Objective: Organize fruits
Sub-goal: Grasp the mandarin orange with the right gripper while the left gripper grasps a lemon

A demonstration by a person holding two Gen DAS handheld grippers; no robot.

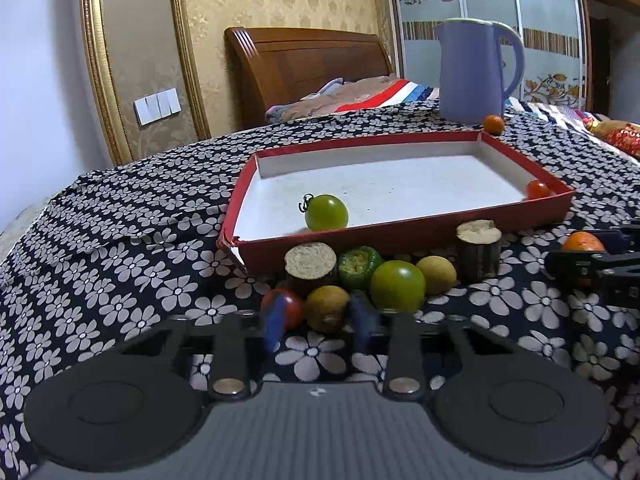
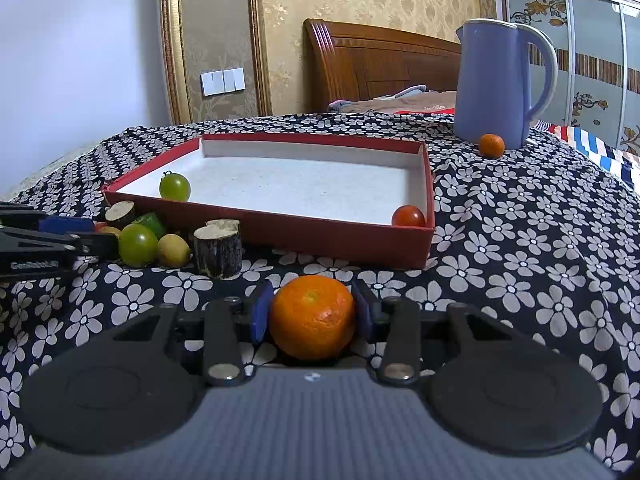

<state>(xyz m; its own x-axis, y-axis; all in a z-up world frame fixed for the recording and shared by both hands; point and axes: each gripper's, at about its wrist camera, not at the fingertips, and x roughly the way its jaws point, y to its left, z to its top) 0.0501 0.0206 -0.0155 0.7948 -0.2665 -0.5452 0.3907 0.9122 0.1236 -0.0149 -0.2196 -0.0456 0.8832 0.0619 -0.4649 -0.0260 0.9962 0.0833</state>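
Note:
A red box (image 1: 400, 236) (image 2: 280, 228) with a white floor holds a green tomato (image 1: 326, 213) (image 2: 175, 187) and a red tomato (image 1: 537, 189) (image 2: 408, 216). In front of it lie a big green tomato (image 1: 397, 286) (image 2: 138, 245), a brown fruit (image 1: 328, 308), a yellow fruit (image 1: 437, 275) (image 2: 173, 250), a green pepper piece (image 1: 358, 267) and a red tomato (image 1: 290, 306). My left gripper (image 1: 318, 320) is open, its blue pads either side of the brown fruit. My right gripper (image 2: 312, 314) is shut on an orange (image 2: 312, 316) (image 1: 582, 242).
Two wood stubs (image 1: 311, 266) (image 1: 479, 250) (image 2: 218, 248) stand by the fruit pile. A blue jug (image 1: 476, 72) (image 2: 496, 84) stands behind the box with a small orange (image 1: 493, 124) (image 2: 491, 145) at its foot. A flowered cloth (image 1: 120, 240) covers the table; a bed lies behind.

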